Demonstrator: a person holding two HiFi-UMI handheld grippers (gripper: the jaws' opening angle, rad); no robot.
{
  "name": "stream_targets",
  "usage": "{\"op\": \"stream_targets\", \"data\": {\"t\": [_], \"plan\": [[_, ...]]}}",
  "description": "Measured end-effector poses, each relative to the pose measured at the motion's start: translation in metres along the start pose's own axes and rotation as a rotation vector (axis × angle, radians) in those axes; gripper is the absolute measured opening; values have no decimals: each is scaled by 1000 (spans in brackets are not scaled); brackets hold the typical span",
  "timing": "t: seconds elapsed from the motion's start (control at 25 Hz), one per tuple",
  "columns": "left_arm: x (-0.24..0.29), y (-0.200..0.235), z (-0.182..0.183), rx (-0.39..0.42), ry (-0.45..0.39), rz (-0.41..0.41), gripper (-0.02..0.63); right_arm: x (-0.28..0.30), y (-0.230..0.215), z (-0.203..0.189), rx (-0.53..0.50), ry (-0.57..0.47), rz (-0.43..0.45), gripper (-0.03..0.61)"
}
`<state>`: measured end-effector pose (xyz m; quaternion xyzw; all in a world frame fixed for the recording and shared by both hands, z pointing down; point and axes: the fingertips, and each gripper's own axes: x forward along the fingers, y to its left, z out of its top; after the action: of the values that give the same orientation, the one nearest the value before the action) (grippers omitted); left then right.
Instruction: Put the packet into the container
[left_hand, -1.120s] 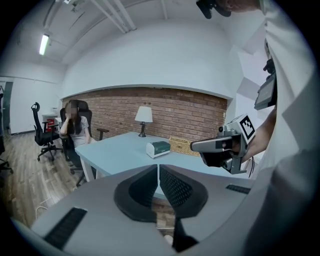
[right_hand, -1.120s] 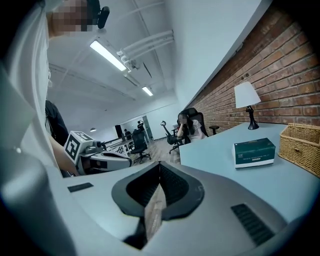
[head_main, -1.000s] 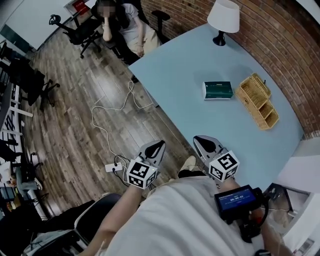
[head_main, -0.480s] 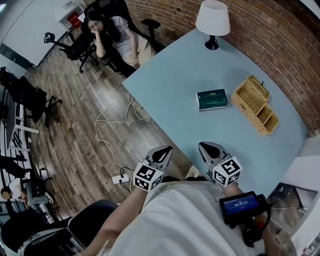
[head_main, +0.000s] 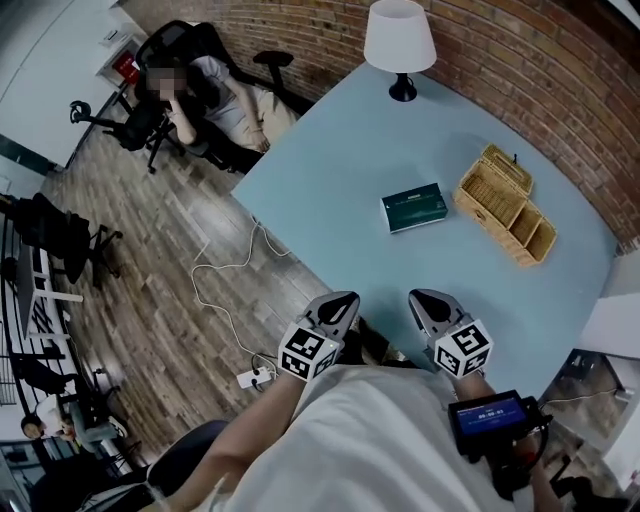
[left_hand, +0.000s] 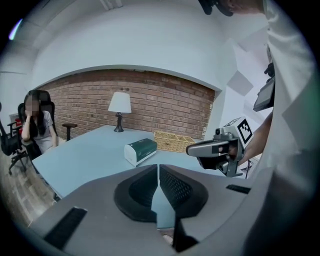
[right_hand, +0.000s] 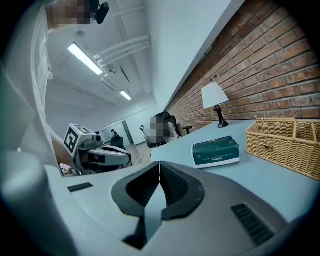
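Note:
A dark green packet (head_main: 414, 208) (left_hand: 140, 150) (right_hand: 216, 151) with a white end lies flat near the middle of the light blue table (head_main: 340, 180). Just right of it stands a wicker container (head_main: 505, 203) (left_hand: 174, 142) (right_hand: 285, 142) with open compartments. My left gripper (head_main: 341, 301) (left_hand: 158, 173) hovers by the table's near edge, jaws shut with nothing between them. My right gripper (head_main: 423, 299) (right_hand: 159, 172) hangs beside it, also shut and empty. Both stay well short of the packet.
A white lamp (head_main: 399, 40) stands at the table's far end by the brick wall. A person sits on an office chair (head_main: 215, 85) beyond the table's left edge. A white cable (head_main: 225, 290) and power strip lie on the wooden floor.
Both grippers have moved forward toward the table's near edge, and the view has shifted so the table sits more central. Jaws stayed shut.

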<state>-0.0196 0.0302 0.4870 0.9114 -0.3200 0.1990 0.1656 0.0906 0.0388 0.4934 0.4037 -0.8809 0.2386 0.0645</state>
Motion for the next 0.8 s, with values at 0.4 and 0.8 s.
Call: {"op": "stream_targets", "data": {"t": [0.4,0.8], "plan": [[43,18,17,71,39,-186,21,8,-28,5,25,7,-168,12],[70,52,16,95,72,-297,21,44,-53,20,-56,63,-279,12]]}}
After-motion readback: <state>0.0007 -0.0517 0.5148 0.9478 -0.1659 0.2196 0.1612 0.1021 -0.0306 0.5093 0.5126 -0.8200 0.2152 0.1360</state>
